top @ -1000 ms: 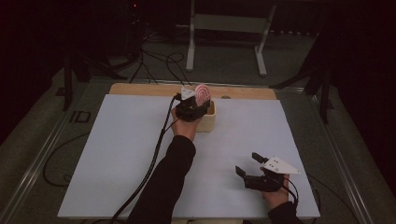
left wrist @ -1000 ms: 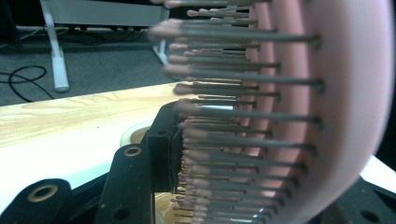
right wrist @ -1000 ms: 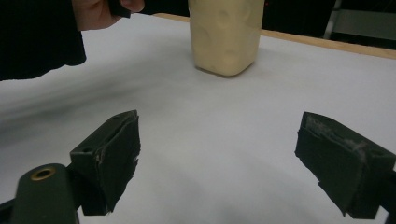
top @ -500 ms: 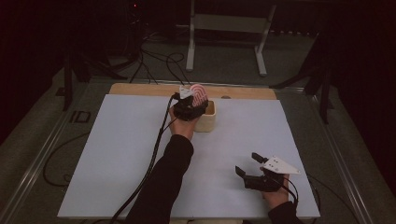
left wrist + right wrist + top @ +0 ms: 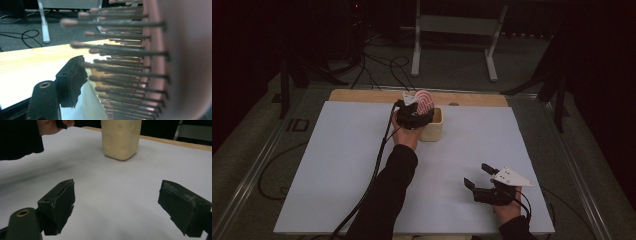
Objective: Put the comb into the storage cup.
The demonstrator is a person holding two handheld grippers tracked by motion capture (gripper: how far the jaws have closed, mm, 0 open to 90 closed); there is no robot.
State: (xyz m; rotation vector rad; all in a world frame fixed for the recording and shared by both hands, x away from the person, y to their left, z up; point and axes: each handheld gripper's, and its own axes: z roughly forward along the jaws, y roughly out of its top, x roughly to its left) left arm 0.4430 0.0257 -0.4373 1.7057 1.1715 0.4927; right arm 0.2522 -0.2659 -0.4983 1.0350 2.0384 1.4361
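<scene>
The left gripper pinches a pink oval hairbrush with dark bristles over the cream square container at the white worktop's far edge. The right gripper, spread, hovers near the front, well apart.

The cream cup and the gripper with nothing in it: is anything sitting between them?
Nothing. The right gripper view shows only bare white table between the right gripper and the cream cup.

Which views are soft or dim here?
High view: dim, dark surround, only the white table lit. Left gripper view: brush too close, its pink back a blur, bristles smeared. Right gripper view: cup soft, right claw sharper.
</scene>
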